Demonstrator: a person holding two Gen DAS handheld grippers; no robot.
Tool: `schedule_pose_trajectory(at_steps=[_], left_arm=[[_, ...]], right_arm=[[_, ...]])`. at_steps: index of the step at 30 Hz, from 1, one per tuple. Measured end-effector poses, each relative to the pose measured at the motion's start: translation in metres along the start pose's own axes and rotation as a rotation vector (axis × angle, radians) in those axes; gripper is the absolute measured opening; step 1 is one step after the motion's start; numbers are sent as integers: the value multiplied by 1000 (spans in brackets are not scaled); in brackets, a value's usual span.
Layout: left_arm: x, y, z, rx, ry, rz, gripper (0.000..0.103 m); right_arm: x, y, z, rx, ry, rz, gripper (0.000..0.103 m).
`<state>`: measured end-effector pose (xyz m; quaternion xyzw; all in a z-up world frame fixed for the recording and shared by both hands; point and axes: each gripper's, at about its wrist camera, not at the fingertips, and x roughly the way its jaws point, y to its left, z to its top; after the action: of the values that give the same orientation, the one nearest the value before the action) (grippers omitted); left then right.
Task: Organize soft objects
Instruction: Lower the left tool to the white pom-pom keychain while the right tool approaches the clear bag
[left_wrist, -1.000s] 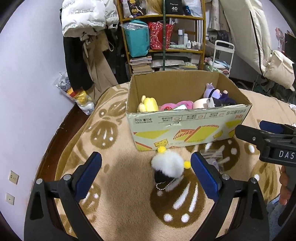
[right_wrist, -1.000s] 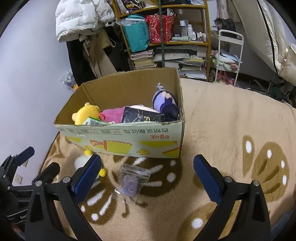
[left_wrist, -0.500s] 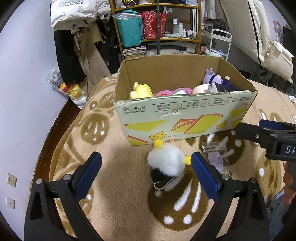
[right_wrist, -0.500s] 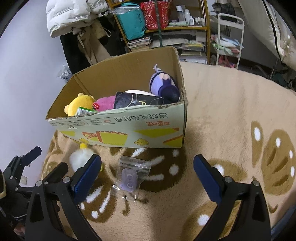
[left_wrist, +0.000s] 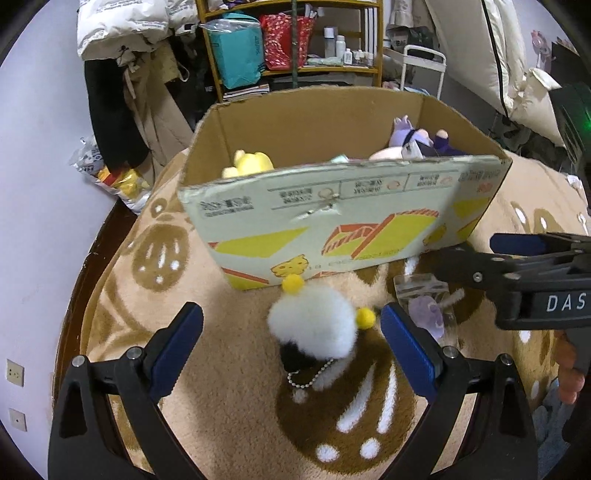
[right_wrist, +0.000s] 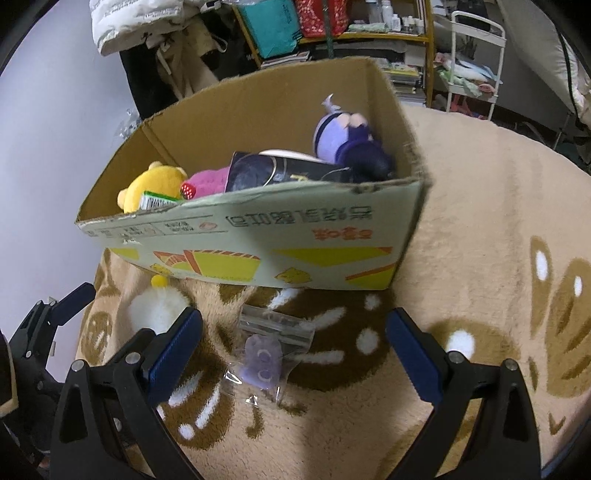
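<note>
We hold our left gripper (left_wrist: 291, 341) low over the tan rug (left_wrist: 229, 406) with its jaws spread wide, nothing between the blue pads (left_wrist: 175, 352) but the white fluffy pompom toy (left_wrist: 314, 325) that lies on the rug in the gap, touching neither pad. The toy has two small yellow balls, one at its top against the foot of the cardboard box (left_wrist: 332, 221) and one at its side close to the pad nearer our other hand, plus a black part and a bead chain (left_wrist: 310, 378) trailing toward us.

Our right gripper (right_wrist: 293, 352) is likewise spread wide, empty, hanging over a clear plastic bag (right_wrist: 271, 345) with a small pale purple charm (right_wrist: 262, 362) inside. The bag lies flat on a brown patch of the rug pattern, just in front of the box's printed front wall and beside the pompom toy. In the left wrist view the right gripper's black body reaches in from the side above the bag.

The box stands open on the rug, near its edge by the wall. Inside it we see a yellow plush (right_wrist: 155, 184) at one end, a pink plush (right_wrist: 207, 181) next to it, a dark flat package (right_wrist: 273, 173), and a purple plush doll (right_wrist: 340, 136) at the other end.
</note>
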<state>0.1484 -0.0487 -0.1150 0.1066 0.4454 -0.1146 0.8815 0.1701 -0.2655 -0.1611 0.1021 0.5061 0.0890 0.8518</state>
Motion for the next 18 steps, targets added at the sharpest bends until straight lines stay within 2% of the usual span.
schedule_pose_trajectory(at_steps=[4, 11, 18], left_arm=[[6, -4, -2, 23, 10, 11, 96], [16, -1, -3, 22, 14, 13, 96], [31, -1, -4, 37, 45, 5, 96]], right_arm=[[10, 2, 0, 16, 25, -19, 103], [26, -2, -3, 55, 76, 1, 103], [40, -1, -4, 59, 125, 25, 95]])
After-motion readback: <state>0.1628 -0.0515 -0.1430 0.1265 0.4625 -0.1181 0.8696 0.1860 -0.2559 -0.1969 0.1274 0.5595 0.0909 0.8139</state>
